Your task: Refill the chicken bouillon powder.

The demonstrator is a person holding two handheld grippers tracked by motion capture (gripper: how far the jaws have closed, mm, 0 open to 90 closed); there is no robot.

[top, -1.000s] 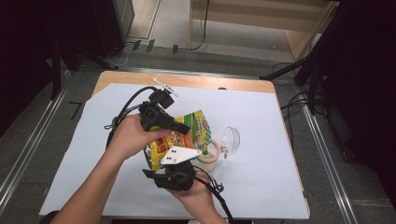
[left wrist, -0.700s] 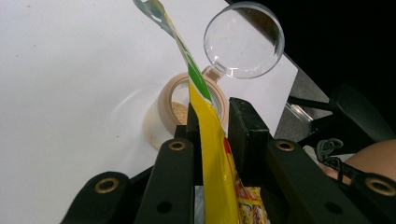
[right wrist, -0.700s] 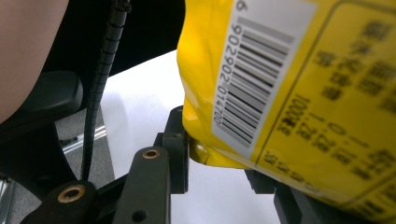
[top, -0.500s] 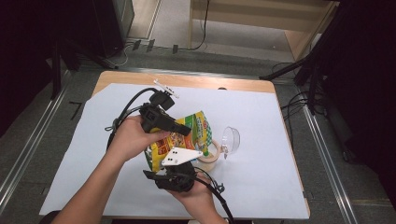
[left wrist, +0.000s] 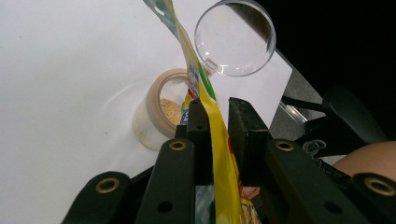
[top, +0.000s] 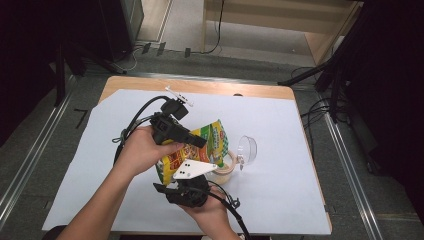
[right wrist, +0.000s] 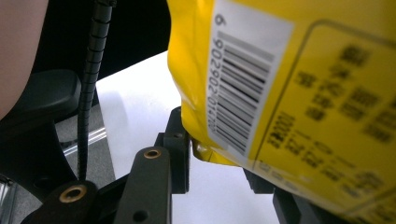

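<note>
Two grippers are on one yellow snack bag [top: 192, 150], and you hold it tilted above the white sheet [top: 280, 130] that covers the table. Nearest you, your right gripper [top: 186, 176] has the bag's lower corner between its jaws; in the right gripper view that corner [right wrist: 205, 151] sits against the left jaw, with the barcode panel just above it, while the right jaw is hidden behind the bag, so you can't be fully sure how firmly it bites. Your left gripper [top: 200, 141] comes in from the left and pinches the bag higher up: in the left gripper view both jaws press flat on the yellow film [left wrist: 217, 140], which runs upright between them. Just beyond those jaws, a small round jar [left wrist: 161, 109] stands open on the sheet with pale granules in its bottom, and the bag's upper end hangs right over its mouth. Past the jar, touching or just beside it, a clear round lid [left wrist: 236, 37] lies on the sheet. Farther off, the table's bare wooden edge [top: 200, 85] shows.
</note>
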